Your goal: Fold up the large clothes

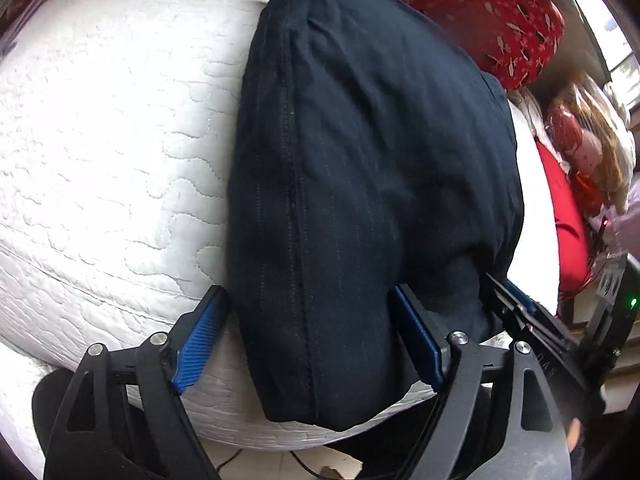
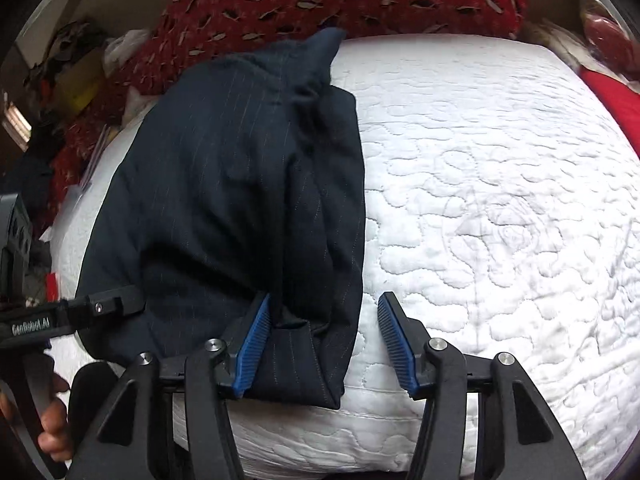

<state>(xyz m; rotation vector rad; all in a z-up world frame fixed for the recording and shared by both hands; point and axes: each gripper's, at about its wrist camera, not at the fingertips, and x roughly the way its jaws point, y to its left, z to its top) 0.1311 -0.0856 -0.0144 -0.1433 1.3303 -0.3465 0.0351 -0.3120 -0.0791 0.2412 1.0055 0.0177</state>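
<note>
I am looking down both wrist cameras at a dark navy pinstriped garment, folded into a long bundle and lying on a white quilted mattress. Its near end is hanging slightly over the mattress's front edge, and its far end is reaching up to a red patterned blanket heaped at the back. In the left wrist view a stitched seam is running lengthwise down the bundle. My left gripper is standing with its tongs wide, the blue ribbed pads straddling the near end of the bundle: the left pad is sitting just beside the cloth's edge over bare mattress, while the right pad is lying against the dark fabric, and I am seeing no pinch between them. My right gripper is showing its tongs parted to a middling width; its left pad is touching the folded hem of the garment, the right pad is hovering over white quilting, apart from the cloth, so nothing is being clamped. In the right wrist view the bundle is occupying the mattress's left part, with the quilted surface bare to its right. At that view's left edge I am seeing the other gripper's black body with white lettering, and a hand is wrapping its handle below. A doll with reddish hair is lying past the mattress's right side, beside red fabric.
</note>
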